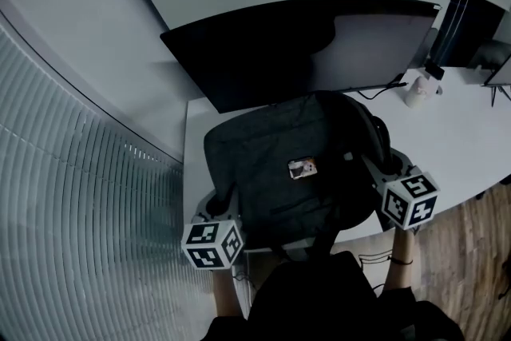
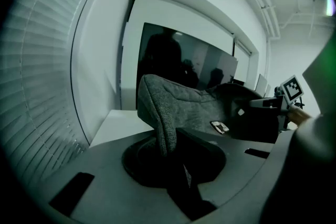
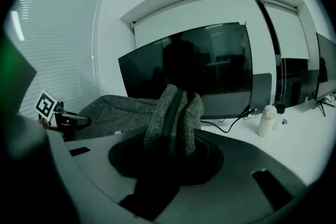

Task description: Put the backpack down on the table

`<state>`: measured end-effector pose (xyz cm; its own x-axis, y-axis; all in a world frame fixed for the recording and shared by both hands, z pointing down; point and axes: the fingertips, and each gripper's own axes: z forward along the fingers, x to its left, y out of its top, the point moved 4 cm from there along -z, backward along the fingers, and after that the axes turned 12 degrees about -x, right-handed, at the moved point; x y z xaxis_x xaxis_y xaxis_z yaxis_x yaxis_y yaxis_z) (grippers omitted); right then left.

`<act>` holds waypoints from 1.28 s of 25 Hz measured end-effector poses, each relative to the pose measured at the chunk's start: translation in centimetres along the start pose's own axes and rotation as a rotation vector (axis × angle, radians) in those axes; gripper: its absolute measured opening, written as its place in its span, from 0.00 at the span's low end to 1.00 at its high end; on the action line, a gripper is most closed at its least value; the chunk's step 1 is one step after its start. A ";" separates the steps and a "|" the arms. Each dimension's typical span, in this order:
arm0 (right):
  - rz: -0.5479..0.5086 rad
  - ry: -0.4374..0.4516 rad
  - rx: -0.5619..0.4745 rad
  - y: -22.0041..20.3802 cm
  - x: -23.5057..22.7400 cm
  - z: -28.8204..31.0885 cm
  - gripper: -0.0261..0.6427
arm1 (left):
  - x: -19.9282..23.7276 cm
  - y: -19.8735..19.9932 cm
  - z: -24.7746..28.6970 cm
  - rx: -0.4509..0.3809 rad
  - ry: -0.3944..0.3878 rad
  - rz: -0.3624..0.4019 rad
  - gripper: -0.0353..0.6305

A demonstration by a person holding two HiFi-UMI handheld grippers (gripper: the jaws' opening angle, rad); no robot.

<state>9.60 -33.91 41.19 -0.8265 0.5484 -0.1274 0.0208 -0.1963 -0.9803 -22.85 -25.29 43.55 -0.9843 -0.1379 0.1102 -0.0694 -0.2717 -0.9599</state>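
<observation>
— We are looking down at the white table point(image 1: 479, 136), and the wide curved monitor point(image 1: 303, 52) is standing along its back edge.
— We are holding the grey backpack point(image 1: 279, 164) over the table's left end, just in front of that monitor. We cannot tell whether its underside is touching the tabletop.
— The left gripper point(image 2: 167, 145) is clamping a fold of fabric at the backpack's near left corner. The right gripper point(image 3: 170, 141) is pinching a thicker padded fold on its right side.
— A small white rounded object point(image 1: 417, 90) is sitting near the back edge, beside the monitor's right end.
— And a small rectangular badge point(image 1: 303, 168) is showing on the backpack's top face.
</observation>
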 end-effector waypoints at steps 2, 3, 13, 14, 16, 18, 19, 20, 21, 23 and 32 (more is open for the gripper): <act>-0.009 -0.005 0.019 -0.6 -0.2 1.1 0.21 | 0.6 -0.8 0.9 0.023 0.009 -0.010 0.13; -0.012 -0.007 0.030 -0.9 -0.2 1.6 0.21 | 0.9 -1.2 1.4 0.037 0.014 -0.016 0.13; -0.018 -0.044 0.138 -5.1 -1.2 3.9 0.21 | 1.9 -5.7 4.5 0.162 0.042 -0.058 0.13; -0.018 -0.046 0.147 -5.5 -1.4 4.0 0.21 | 1.8 -6.1 4.7 0.172 0.045 -0.053 0.13; -0.014 -0.053 0.167 -6.2 -1.7 4.2 0.21 | 1.7 -6.7 5.1 0.194 0.049 -0.043 0.13; -0.004 -0.060 0.190 -7.0 -2.0 4.4 0.21 | 1.8 -7.2 5.5 0.211 0.051 -0.029 0.14; 0.000 -0.062 0.199 -7.3 -2.1 4.5 0.21 | 1.9 -7.4 5.6 0.217 0.052 -0.022 0.15; 0.002 -0.063 0.207 -7.5 -2.2 4.6 0.21 | 2.0 -7.6 5.8 0.222 0.055 -0.018 0.16; 0.002 -0.065 0.215 -7.7 -2.3 4.7 0.21 | 2.0 -7.8 5.9 0.226 0.060 -0.016 0.16; -0.002 -0.066 0.234 -8.1 -2.5 5.0 0.21 | 2.1 -8.2 6.0 0.235 0.077 -0.011 0.18; -0.001 -0.106 0.321 -9.9 -3.5 5.8 0.22 | 2.6 -9.3 6.9 0.244 0.137 0.006 0.26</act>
<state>9.04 -38.62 52.21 -0.8807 0.4644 -0.0935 -0.1443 -0.4510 -0.8808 -23.64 -29.66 54.51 -0.9985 -0.0150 0.0527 -0.0384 -0.4949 -0.8681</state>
